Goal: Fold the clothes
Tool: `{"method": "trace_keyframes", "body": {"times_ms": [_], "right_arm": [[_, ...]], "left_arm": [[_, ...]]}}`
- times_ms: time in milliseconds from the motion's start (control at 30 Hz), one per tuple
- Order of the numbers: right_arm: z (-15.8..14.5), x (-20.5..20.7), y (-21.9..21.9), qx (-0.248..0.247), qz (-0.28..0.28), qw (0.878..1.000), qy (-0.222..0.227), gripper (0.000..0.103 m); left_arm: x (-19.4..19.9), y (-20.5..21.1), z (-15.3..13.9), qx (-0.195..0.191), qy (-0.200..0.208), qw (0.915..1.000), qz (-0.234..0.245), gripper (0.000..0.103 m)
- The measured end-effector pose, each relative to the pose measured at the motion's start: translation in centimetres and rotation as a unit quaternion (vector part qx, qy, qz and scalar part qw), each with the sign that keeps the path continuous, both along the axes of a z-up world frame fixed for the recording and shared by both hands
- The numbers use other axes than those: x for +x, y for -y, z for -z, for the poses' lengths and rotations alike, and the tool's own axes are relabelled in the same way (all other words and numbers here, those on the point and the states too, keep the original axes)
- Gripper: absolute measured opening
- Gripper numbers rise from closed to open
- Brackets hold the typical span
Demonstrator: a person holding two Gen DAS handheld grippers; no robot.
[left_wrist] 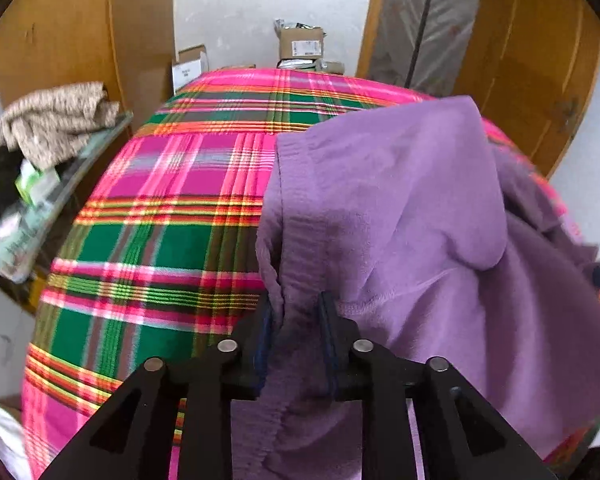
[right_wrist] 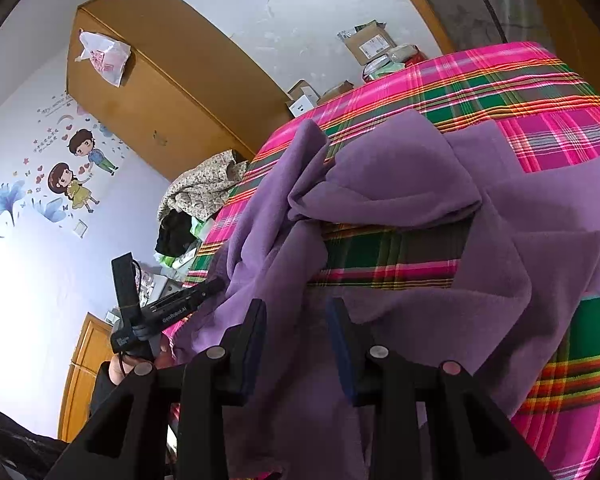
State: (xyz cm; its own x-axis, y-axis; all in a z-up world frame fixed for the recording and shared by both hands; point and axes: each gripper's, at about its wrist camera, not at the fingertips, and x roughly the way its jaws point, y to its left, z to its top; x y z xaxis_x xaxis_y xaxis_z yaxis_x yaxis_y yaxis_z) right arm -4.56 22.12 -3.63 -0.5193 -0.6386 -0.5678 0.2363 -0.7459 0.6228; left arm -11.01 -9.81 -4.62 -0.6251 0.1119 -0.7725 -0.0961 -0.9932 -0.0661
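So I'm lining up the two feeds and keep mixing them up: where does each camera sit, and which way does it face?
Left wrist: sits on the left gripper, looking down along its fingers over the purple garment and plaid cover toward the cardboard boxes.
Right wrist: sits on the right gripper, tilted, facing the same garment, with the left gripper and a hand at left.
Shared: garment, plaid cover, boxes, beige clothes pile.

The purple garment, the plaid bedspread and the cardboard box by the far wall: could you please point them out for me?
purple garment (left_wrist: 400, 200): left wrist view, on its broad upper fold.
plaid bedspread (left_wrist: 160, 240): left wrist view, on a bare green check.
cardboard box (left_wrist: 302, 44): left wrist view, on its front face.
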Motion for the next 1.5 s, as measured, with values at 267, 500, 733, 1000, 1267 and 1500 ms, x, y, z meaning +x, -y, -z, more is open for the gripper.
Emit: {"method": "trace_keyframes", "body": {"times_ms": [267,500,733,1000,1267,1500], "right_arm": [[0.4,0.0,-0.1,0.006,0.005,1.000,0.007,0.033],[1.1,-0.1,0.1,0.004,0.005,1.000,0.015,0.033],[1.8,-0.4,0.8,0.009,-0.003,1.000,0.026,0.033],[2.5,-0.5,1.4,0.015,-0.006,0.999,0.035,0.033],[2.7,-0.4,2.7,0.020,-0.022,0.999,0.039,0.033],[2.5,0.1,3.8,0.023,-0.038,0.998,0.036,0.033]], "left_arm": [[0.5,4.7,-2.5,0.016,-0.046,0.9951,-0.086,0.008],[1.3,12.2,-3.1,0.019,-0.049,0.9799,-0.192,0.008],[1.7,14.1,-0.1,0.052,0.005,0.9797,-0.194,0.014],[5.5,14.8,-1.1,0.092,-0.006,0.9772,-0.191,0.022],[11.0,15.4,-1.3,0.107,-0.020,0.9735,-0.201,0.030],[12.7,16.2,1.2,0.166,0.010,0.9635,-0.210,0.040]]}}
